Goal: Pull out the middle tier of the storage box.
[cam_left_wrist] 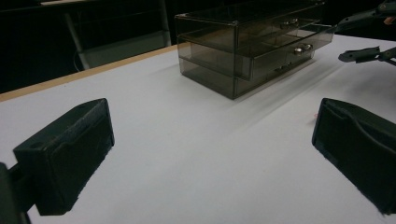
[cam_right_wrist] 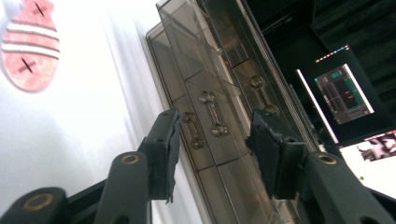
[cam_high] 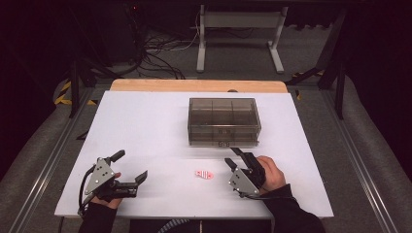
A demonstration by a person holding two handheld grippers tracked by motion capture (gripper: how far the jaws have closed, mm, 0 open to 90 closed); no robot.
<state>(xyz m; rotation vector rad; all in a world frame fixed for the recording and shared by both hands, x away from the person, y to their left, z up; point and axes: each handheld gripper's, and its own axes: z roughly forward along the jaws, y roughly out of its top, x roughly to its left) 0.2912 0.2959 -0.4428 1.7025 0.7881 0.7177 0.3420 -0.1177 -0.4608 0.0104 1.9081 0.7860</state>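
Observation:
A smoky see-through drawer box stands at the middle of the white table. Its metal handles face me, and one drawer seems to stand a little way out of the front. A small pink disc with white stripes lies in front of the box. My right gripper is open just before the box's front, its jaws on either side of a handle farther off and not touching it. My left gripper rests at the near left, jaws wide open, nothing between them. The pink disc lies left of the right jaws.
A wooden strip runs along the table's far edge. Beyond it are a white desk frame and cables on the floor. A lit monitor glows behind the box. The box stands ahead of my left gripper.

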